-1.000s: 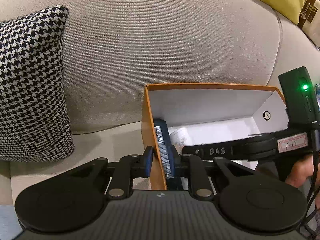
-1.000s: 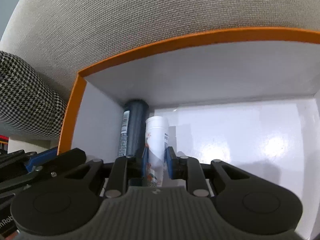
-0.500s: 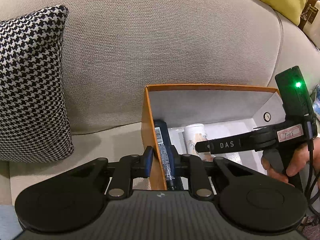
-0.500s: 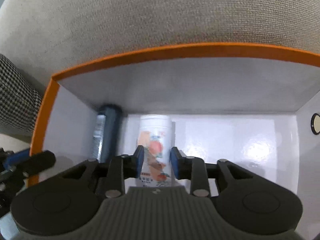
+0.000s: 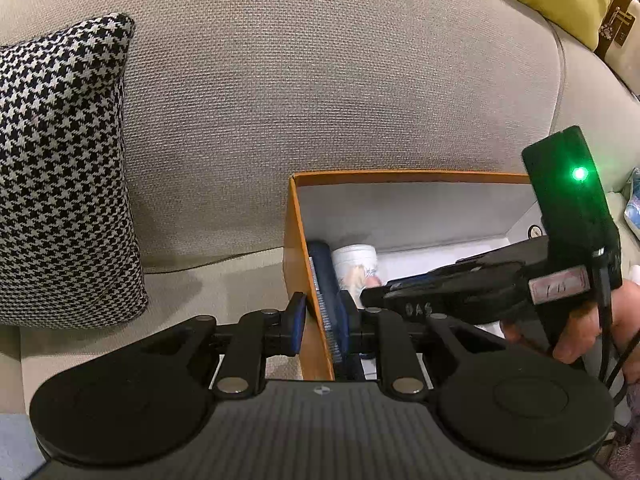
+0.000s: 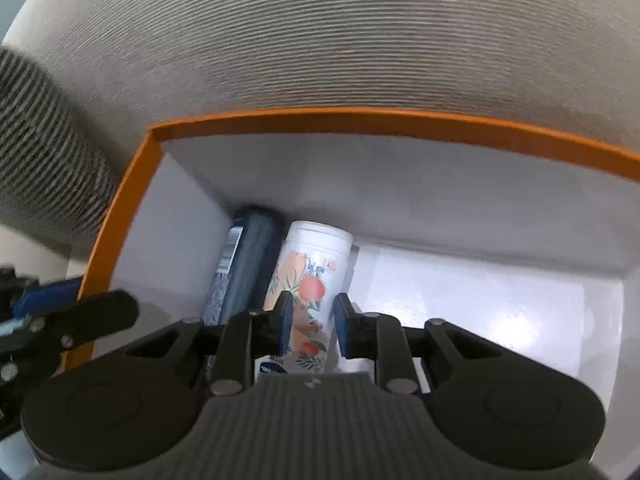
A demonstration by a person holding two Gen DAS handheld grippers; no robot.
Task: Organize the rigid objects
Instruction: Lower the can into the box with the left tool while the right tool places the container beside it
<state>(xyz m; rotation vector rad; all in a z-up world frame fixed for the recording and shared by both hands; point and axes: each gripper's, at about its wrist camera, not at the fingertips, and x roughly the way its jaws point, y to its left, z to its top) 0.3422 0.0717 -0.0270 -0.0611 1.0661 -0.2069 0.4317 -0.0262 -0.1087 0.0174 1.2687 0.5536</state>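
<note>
My left gripper (image 5: 323, 322) straddles the orange box (image 5: 294, 248) wall and dark bottle (image 5: 326, 276), contact unclear. Only my right gripper (image 6: 308, 322) view shows its fingers flanking the floral bottle (image 6: 310, 284), grip unclear.

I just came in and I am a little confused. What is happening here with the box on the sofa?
A person is sorting bottles into an orange box on the sofa, using two hand-held grippers. The right gripper is around a white bottle with a fruit print, lying inside the box beside a dark bottle at the left wall. The left gripper straddles that wall, one finger outside the box and one inside, with the wall and the dark bottle between them.
</note>
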